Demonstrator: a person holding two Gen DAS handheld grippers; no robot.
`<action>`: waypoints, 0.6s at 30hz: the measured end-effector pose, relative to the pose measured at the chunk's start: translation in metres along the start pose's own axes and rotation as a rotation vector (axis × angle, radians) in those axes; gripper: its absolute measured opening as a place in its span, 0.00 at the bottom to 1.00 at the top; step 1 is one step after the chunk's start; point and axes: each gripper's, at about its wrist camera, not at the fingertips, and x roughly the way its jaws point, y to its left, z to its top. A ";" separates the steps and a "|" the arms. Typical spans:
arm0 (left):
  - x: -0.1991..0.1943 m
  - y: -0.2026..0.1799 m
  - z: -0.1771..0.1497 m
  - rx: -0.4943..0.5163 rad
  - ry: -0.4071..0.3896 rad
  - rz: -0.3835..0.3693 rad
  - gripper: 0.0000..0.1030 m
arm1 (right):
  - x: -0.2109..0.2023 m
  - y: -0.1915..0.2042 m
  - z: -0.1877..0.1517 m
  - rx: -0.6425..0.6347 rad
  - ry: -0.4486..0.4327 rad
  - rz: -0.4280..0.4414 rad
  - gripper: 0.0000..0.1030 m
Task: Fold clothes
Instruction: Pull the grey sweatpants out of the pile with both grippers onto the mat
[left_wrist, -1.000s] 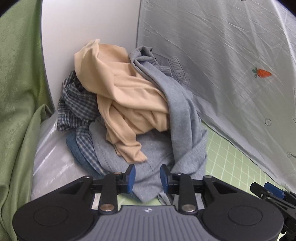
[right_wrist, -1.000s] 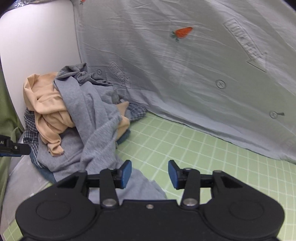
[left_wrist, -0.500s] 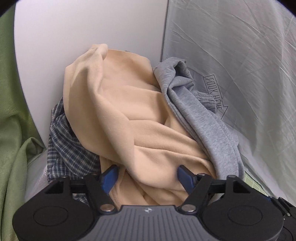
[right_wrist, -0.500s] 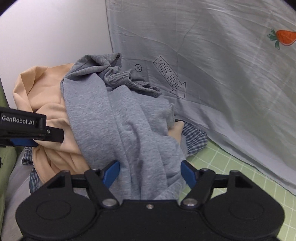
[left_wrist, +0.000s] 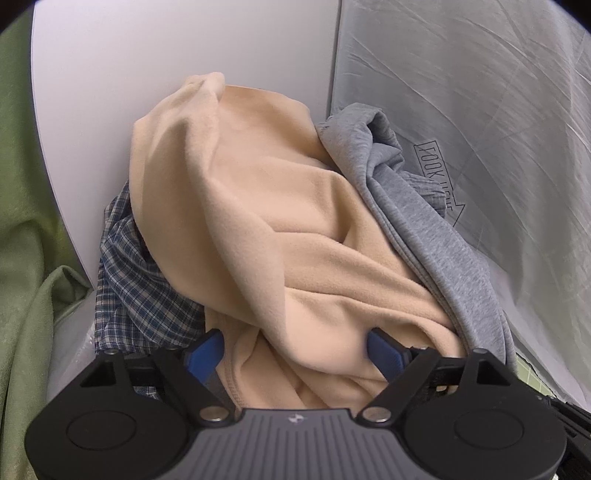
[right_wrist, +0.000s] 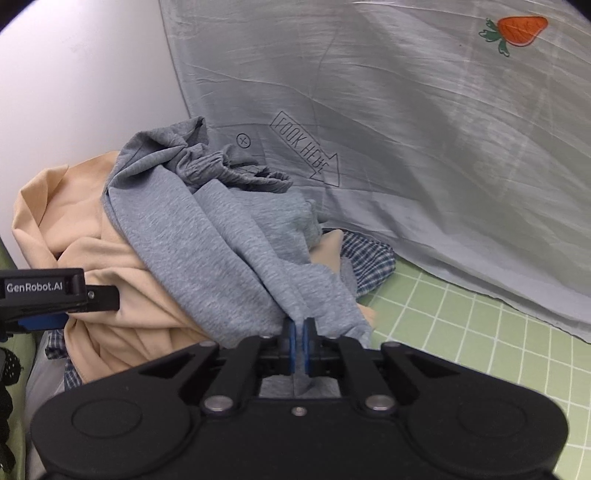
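**R pinches grey, L jaws spreading round peach**

Both grippers sit low at the near edge of the clothes pile, pointing down and fwd into it. The pile is heaped in the far-left corner, against the white wall (left_wrist: 110, 110) and the grey sheet (right_wrist: 406, 129) hanging behind.

R gripper (right_wrist: 298, 341): I see its blue pads (right_wrist: 291, 343) pressed together w/ a fold of the grey garment (right_wrist: 229, 258) clamped between them. The cloth runs up from the pads toward the top of the pile, and a bit shows below them too. R side of this view, the green grid mat (right_wrist: 461, 350) lies bare up to the sheet's hem.

L gripper (left_wrist: 295, 350): jaws wide and opening. The peach fleece (left_wrist: 258, 221) bulges in between the blue pads (left_wrist: 205, 350); can't tell if either pad touches it, but no pinch. It's nosed right into the fleece, tilted down.

In the R view the L gripper's black finger w/ the white label pokes in from the left edge, lying against the peach fleece, just left of the grey garment.

Plaid shirt (left_wrist: 129, 288) sits under the peach, left side of the pile; another bit peeks out far right near the mat. Green cloth (left_wrist: 26, 221) hangs far left.
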 end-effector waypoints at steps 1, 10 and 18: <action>0.000 0.000 0.000 0.002 0.000 0.002 0.84 | -0.002 -0.003 0.000 0.010 -0.006 -0.016 0.04; 0.003 0.005 0.000 0.001 0.008 0.013 0.88 | -0.030 -0.046 -0.021 0.050 -0.040 -0.189 0.03; 0.006 0.010 0.000 -0.003 0.008 0.025 0.90 | -0.079 -0.127 -0.090 0.183 0.044 -0.410 0.02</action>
